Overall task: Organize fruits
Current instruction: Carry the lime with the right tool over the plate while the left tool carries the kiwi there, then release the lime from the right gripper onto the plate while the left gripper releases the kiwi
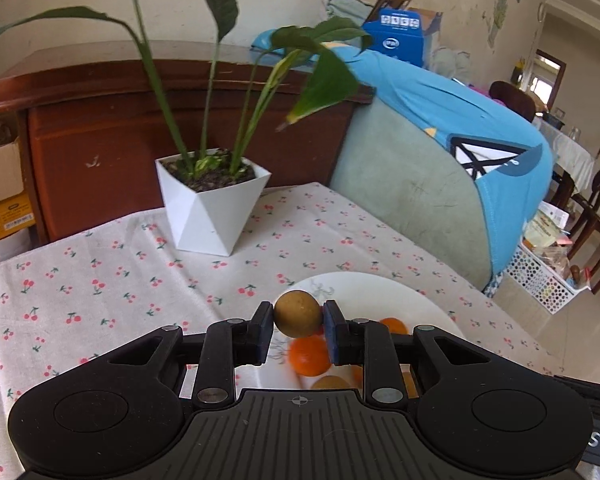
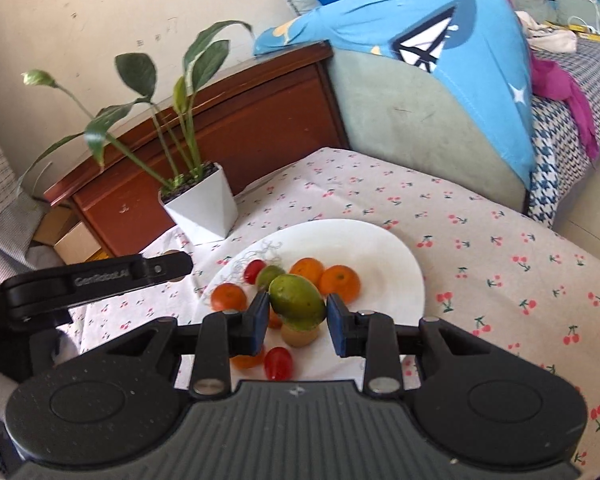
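My left gripper (image 1: 299, 320) is shut on a round brown fruit (image 1: 299, 312), which hangs just above the near rim of a white plate (image 1: 380, 290). An orange (image 1: 310, 356) lies on the plate under it. In the right wrist view my right gripper (image 2: 297, 320) is shut on an oval green fruit (image 2: 296, 300) over the same plate (image 2: 372, 240). Below it on the plate lie several oranges (image 2: 340, 282), a red cherry tomato (image 2: 278, 362), another brown fruit (image 2: 300, 334) and a small green fruit (image 2: 269, 275).
A white faceted plant pot (image 1: 210, 210) (image 2: 204, 210) with long leaves stands on the cherry-print tablecloth (image 1: 100, 280) behind the plate. A green sofa arm under a blue cloth (image 1: 440, 120) borders the table's far right. The other tool's black housing (image 2: 84, 284) reaches in at left.
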The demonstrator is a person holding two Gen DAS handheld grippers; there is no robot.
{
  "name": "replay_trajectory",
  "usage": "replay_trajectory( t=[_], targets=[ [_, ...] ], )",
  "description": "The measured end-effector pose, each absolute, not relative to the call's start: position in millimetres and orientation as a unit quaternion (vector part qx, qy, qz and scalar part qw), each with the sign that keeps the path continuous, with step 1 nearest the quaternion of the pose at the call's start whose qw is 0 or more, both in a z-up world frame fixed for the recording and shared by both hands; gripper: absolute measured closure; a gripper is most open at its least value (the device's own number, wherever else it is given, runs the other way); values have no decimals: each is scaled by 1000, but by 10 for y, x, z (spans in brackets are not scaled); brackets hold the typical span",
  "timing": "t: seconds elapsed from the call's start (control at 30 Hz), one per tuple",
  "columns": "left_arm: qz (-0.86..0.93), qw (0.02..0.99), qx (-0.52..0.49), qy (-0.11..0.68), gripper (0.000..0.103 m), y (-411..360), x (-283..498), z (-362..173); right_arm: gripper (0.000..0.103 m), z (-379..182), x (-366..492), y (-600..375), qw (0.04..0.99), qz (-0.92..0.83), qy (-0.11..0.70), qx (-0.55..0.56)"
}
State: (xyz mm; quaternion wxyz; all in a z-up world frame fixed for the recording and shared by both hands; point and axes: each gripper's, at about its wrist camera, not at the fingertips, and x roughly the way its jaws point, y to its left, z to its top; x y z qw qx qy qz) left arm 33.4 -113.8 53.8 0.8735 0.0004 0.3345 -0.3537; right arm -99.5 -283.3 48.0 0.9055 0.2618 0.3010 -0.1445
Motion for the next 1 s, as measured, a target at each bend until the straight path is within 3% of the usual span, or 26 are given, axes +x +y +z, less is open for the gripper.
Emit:
replay_trajectory(
  t=[0.77,0.93,1.0],
  targets=[
    [-452,822,120,324,78,-1731,-340,347,71,247,-1052,-3264,864,-182,307,356],
    [-449,823,129,322,75,-1752,-363,349,69,283,-1036,-3265,866,-177,297,360],
    [-445,826,127,322,66,-1749,-359,369,69,304,-1028,-3258,868,-177,295,358]
  ],
)
